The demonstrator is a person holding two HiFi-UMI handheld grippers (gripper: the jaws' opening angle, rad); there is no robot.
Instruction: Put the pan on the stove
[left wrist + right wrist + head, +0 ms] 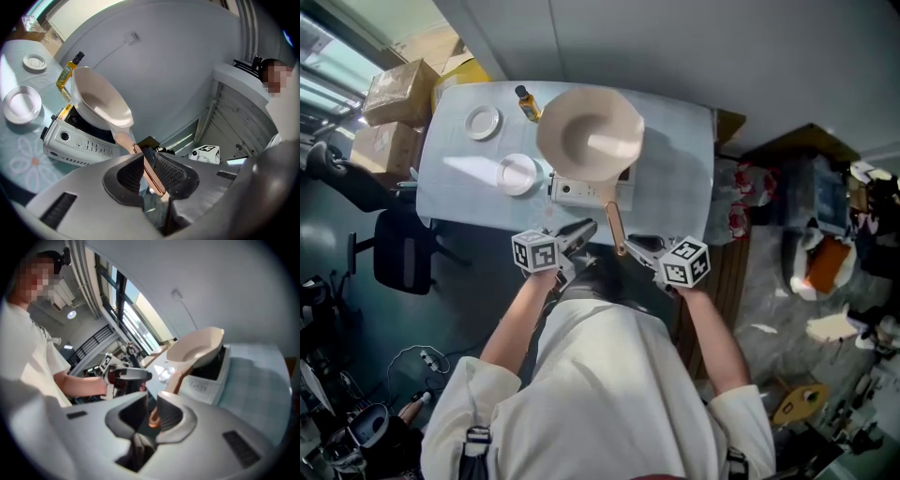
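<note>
1. The person's white top point(600, 394) fills the foreground of the head view, in front of the table point(675, 178).
2. No writing can be read. The print on the front of the stove point(579, 190) is too fine, and so is the yellow label on the oil bottle point(528, 103).
3. The cream pan point(591, 136) has its bowl over the stove, tilted with the open side up. Whether it touches the stove is unclear.
4. Its handle point(614, 225) marks the long axis, running from the bowl straight back towards the person.
5. The left gripper point(149, 161) is clamped on the handle partway along, a pad on either side.
6. The right gripper point(152, 404) is closed on the handle's very end, coming in from the opposite side.
</note>
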